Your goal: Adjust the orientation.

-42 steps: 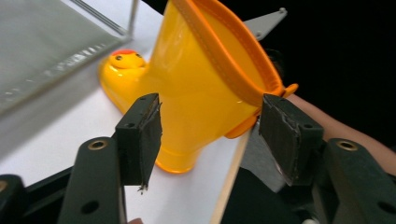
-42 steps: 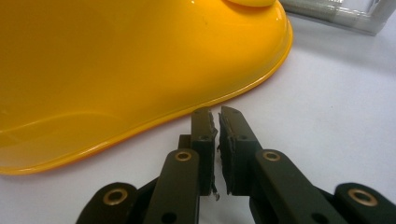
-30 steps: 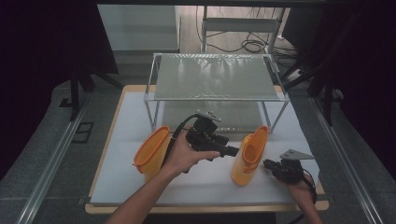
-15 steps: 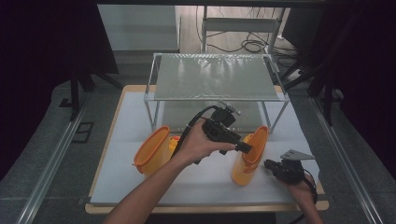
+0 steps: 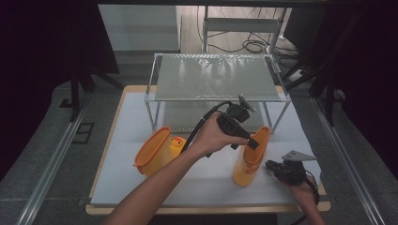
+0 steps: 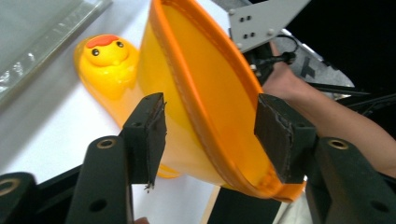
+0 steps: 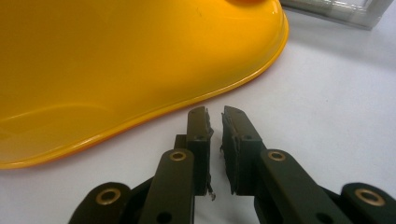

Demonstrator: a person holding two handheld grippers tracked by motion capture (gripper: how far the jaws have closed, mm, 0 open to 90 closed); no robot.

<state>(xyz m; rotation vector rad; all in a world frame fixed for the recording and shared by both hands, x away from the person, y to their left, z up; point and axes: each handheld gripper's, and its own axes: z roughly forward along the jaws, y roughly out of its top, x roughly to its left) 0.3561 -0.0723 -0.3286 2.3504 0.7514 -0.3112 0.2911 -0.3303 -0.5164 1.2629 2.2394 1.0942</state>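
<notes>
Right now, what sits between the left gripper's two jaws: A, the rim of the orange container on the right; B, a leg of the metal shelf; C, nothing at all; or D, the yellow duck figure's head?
A: in the left gripper view the left gripper has its jaws standing on either side of the orange container's rim, not yet pressing it, having just been closing.

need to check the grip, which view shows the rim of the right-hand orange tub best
The left gripper view: the orange tub's rim runs between the open jaws. The high view shows it small; the right gripper view shows its outer wall.
</notes>
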